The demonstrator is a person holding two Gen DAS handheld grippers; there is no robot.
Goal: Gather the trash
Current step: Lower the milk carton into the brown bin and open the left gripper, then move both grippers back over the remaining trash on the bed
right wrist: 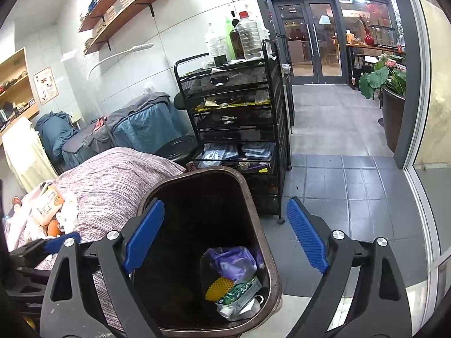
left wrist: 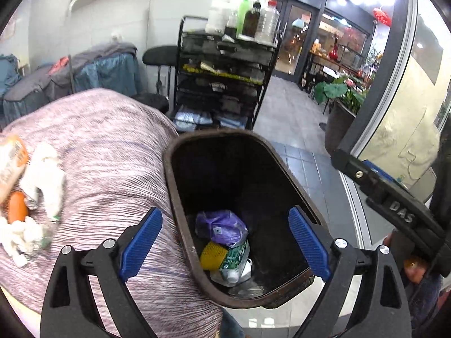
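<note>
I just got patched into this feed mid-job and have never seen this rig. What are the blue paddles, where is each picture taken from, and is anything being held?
There is no robot arm. A person carries a hand-held gripper in each hand, and a fisheye camera on each looks forward along its two fingers.

The blue paddles are the finger pads. One picture is from the left hand-held gripper, the other from the right hand-held gripper. Both are open with nothing between the pads.

Both look down into a brown bin. Inside lie a purple bag, a yellow mesh piece and a green-printed pack.

Beside the bin is a bed with a striped cover. Trash left on it: white tissues, an orange-and-white packet and something orange.
</note>
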